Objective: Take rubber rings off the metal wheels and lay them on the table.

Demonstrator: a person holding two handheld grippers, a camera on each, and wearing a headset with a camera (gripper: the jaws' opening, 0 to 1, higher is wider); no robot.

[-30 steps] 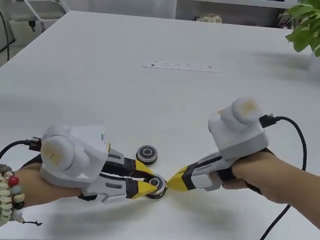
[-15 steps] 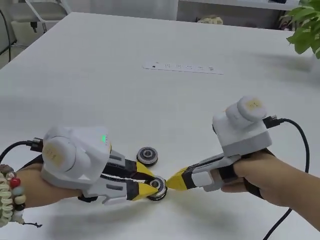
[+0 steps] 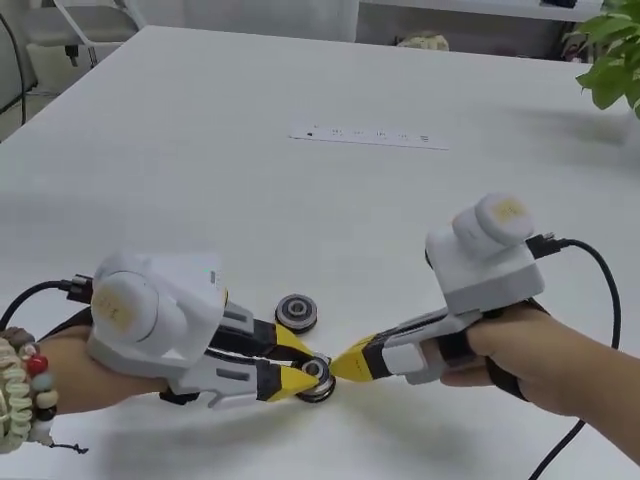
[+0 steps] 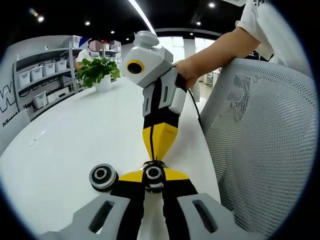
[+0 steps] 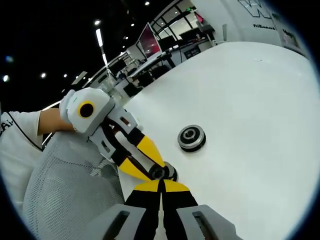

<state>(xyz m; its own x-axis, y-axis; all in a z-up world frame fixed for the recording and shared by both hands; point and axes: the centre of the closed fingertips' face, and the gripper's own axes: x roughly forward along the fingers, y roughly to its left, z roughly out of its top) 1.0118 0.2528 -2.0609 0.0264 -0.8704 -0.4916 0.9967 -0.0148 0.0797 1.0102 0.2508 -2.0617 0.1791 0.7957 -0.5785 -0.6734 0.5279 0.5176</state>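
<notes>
You have a white power strip [image 3: 367,135] lying flat ahead of you, well apart from the leafy green plant [image 3: 610,60] at your far right. A grey mesh chair back [image 4: 255,140] stands close by you, and shelves of white bins [image 4: 37,80] line the far wall.

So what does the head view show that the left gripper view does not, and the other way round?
Head view: a bead bracelet on the wrist behind the left gripper.
Left gripper view: a mesh chair back, shelves with bins and ceiling lights.
Both: the left gripper shut on the held wheel, the free wheel lying beside it on the white table, the right gripper with its shut tips at the held wheel, and the green plant.
</notes>
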